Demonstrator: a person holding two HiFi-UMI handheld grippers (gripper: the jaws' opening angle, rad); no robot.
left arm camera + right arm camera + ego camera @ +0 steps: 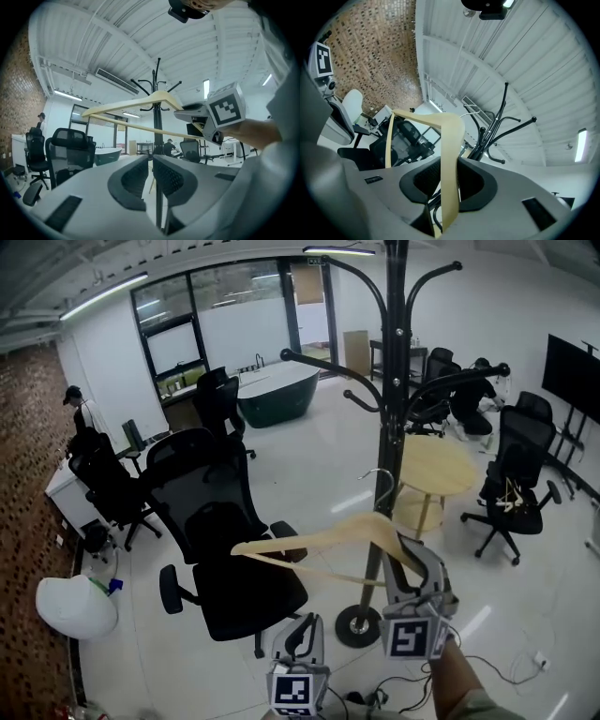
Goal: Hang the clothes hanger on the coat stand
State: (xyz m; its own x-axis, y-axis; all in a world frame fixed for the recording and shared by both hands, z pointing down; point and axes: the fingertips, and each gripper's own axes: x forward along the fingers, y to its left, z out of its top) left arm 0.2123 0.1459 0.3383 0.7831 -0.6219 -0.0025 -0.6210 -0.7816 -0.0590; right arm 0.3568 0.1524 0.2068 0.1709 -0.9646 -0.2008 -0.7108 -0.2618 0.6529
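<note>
A pale wooden clothes hanger (314,538) with a metal hook (382,480) hangs in the air just left of the black coat stand (394,427). My right gripper (409,557) is shut on the hanger's right arm. In the right gripper view that arm (450,154) runs up between the jaws, and the stand's curved pegs (501,126) rise behind it. My left gripper (302,634) sits low, below the hanger, with its jaws close together and nothing in them. In the left gripper view the jaws (151,171) point level at the stand's pole (158,84), with the hanger (140,104) above them.
A black office chair (234,559) stands just left of the stand's round base (361,626). A round wooden table (433,470) is behind the stand, with more chairs (511,484) at the right. Cables (394,692) lie on the floor near me. A person (80,413) stands far left.
</note>
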